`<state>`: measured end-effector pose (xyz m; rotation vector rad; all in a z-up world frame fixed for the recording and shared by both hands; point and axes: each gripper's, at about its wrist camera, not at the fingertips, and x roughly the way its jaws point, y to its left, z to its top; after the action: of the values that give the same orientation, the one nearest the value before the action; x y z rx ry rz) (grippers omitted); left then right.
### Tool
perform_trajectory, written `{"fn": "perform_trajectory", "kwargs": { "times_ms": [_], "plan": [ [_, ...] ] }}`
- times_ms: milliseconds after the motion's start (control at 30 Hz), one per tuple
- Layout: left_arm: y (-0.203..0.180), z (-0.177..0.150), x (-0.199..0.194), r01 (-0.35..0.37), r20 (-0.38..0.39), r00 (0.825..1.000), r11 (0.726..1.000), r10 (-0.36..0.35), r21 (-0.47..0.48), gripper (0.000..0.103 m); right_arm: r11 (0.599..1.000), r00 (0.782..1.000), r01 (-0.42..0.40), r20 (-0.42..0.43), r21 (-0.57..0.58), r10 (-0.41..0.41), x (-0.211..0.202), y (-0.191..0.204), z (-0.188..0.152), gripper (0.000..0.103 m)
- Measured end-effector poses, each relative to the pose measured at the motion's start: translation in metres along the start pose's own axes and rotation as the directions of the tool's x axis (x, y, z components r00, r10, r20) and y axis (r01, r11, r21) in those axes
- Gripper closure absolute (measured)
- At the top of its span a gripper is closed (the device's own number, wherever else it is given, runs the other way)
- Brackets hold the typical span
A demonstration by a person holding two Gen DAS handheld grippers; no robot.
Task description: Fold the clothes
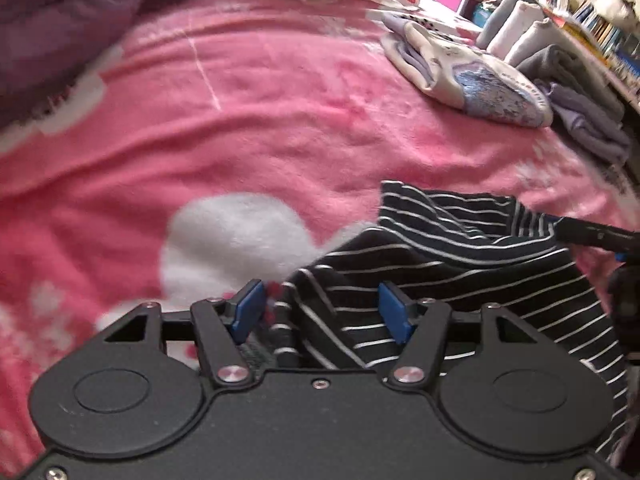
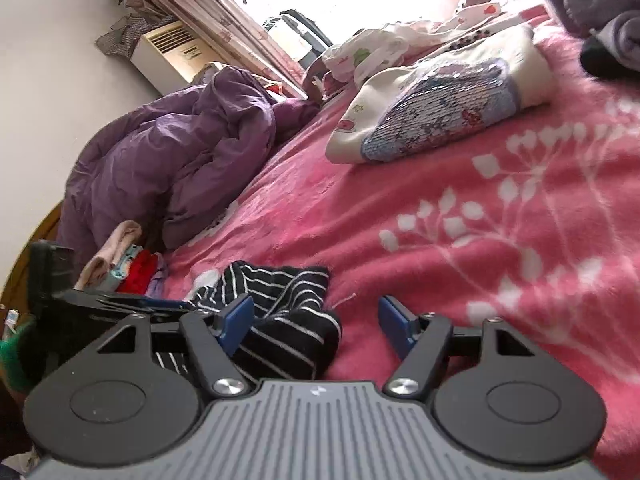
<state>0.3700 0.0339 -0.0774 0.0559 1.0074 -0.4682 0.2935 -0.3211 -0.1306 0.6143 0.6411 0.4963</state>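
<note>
I see both my left gripper (image 1: 322,312) and right gripper (image 2: 316,322) spread wide over the crumpled striped garment (image 1: 460,276), its length running sideways across the pink bed (image 1: 280,120).

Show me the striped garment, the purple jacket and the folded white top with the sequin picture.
striped garment (image 1: 460,264), left wrist view, bunched middle.
purple jacket (image 2: 180,152), right wrist view, crumpled body.
folded white top (image 2: 436,116), right wrist view, sequin picture.

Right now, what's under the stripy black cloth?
The striped cloth lies crumpled on the pink blanket, which shows all around it. Whatever sits directly beneath its folds is covered and cannot be seen.
</note>
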Motion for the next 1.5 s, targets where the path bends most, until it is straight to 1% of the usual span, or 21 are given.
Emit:
{"fn": "perform_trajectory", "kwargs": {
  "times_ms": [33,67,167,233,267,300,367,500,633,733,967,1067,1133,1200,1233,1267,1300,1333,1367,1433,1500],
  "plan": [
    [-0.001,-0.001,0.0,0.003,0.01,1.0,1.0,-0.003,0.0,0.05,1.0,1.0,-0.011,-0.002,-0.002,0.011,0.0,0.001,0.0,0.03],
    [-0.003,-0.002,-0.001,0.009,0.018,1.0,1.0,-0.009,0.0,0.073,1.0,1.0,-0.019,-0.003,-0.009,0.019,-0.001,0.003,0.0,0.029],
    [-0.01,-0.006,-0.013,0.001,0.052,0.999,1.0,-0.001,0.006,0.093,0.998,0.999,-0.045,-0.007,-0.031,0.045,-0.004,0.011,-0.002,0.03],
    [-0.02,-0.011,-0.027,-0.017,0.083,0.996,0.999,0.015,0.03,0.094,0.997,0.998,-0.063,-0.01,-0.046,0.062,-0.006,0.016,-0.003,0.03],
    [-0.024,-0.014,-0.035,-0.023,0.101,0.995,0.999,0.019,0.038,0.095,0.996,0.997,-0.071,-0.011,-0.053,0.071,-0.007,0.018,-0.004,0.035],
    [-0.03,-0.018,-0.047,-0.026,0.126,0.992,0.999,0.02,0.046,0.095,0.995,0.997,-0.08,-0.013,-0.06,0.079,-0.008,0.021,-0.005,0.044],
    [-0.043,-0.025,-0.072,-0.038,0.183,0.983,0.997,0.025,0.068,0.096,0.992,0.995,-0.097,-0.017,-0.075,0.096,-0.01,0.026,-0.006,0.049],
    [-0.064,-0.052,-0.128,-0.06,0.293,0.955,0.995,0.035,0.075,0.096,0.985,0.991,-0.134,-0.021,-0.106,0.133,-0.016,0.037,-0.009,0.078],
    [-0.075,-0.093,-0.179,-0.074,0.374,0.926,0.996,0.052,0.045,0.096,0.968,0.986,-0.164,0.006,-0.192,0.169,-0.046,0.065,-0.02,0.08],
    [-0.077,-0.136,-0.208,-0.077,0.403,0.913,0.997,0.071,0.0,0.096,0.942,0.982,-0.186,-0.009,-0.278,0.191,-0.07,0.093,-0.037,0.08],
    [-0.079,-0.221,-0.237,-0.069,0.385,0.918,0.994,0.095,-0.081,0.096,0.849,0.971,-0.234,-0.069,-0.474,0.23,-0.124,0.163,-0.079,0.08],
    [-0.083,-0.245,-0.241,-0.066,0.382,0.919,0.995,0.091,-0.078,0.096,0.789,0.975,-0.221,-0.122,-0.574,0.184,-0.139,0.191,-0.107,0.08],
    [-0.089,-0.254,-0.24,-0.098,0.379,0.919,0.994,0.109,-0.048,0.095,0.739,0.978,-0.207,-0.156,-0.641,0.139,-0.148,0.208,-0.129,0.08],
    [-0.093,-0.259,-0.237,-0.119,0.374,0.92,0.993,0.114,-0.011,0.092,0.702,0.982,-0.183,-0.168,-0.688,0.091,-0.153,0.218,-0.146,0.079],
    [-0.095,-0.261,-0.235,-0.123,0.375,0.92,0.992,0.113,0.003,0.083,0.689,0.984,-0.164,-0.164,-0.706,0.067,-0.156,0.222,-0.153,0.077],
    [-0.095,-0.263,-0.234,-0.127,0.376,0.92,0.992,0.112,0.016,0.068,0.68,0.988,-0.139,-0.149,-0.72,0.044,-0.159,0.225,-0.158,0.069],
    [-0.095,-0.264,-0.233,-0.131,0.379,0.919,0.991,0.11,0.028,0.059,0.665,0.99,-0.123,-0.14,-0.737,0.028,-0.161,0.227,-0.161,0.057],
    [-0.096,-0.264,-0.232,-0.139,0.38,0.918,0.989,0.113,0.044,0.051,0.637,0.991,-0.11,-0.133,-0.763,0.012,-0.162,0.23,-0.162,0.051],
    [-0.098,-0.265,-0.231,-0.153,0.381,0.917,0.986,0.118,0.061,0.051,0.608,0.992,-0.097,-0.125,-0.788,-0.005,-0.163,0.232,-0.163,0.042],
    [-0.101,-0.266,-0.229,-0.179,0.382,0.915,0.979,0.13,0.097,0.051,0.547,0.994,-0.071,-0.108,-0.834,-0.036,-0.165,0.238,-0.165,0.035],
    [-0.105,-0.266,-0.226,-0.218,0.382,0.912,0.967,0.152,0.136,0.051,0.482,0.994,-0.046,-0.088,-0.875,-0.066,-0.167,0.243,-0.167,0.021]
  ]
}}
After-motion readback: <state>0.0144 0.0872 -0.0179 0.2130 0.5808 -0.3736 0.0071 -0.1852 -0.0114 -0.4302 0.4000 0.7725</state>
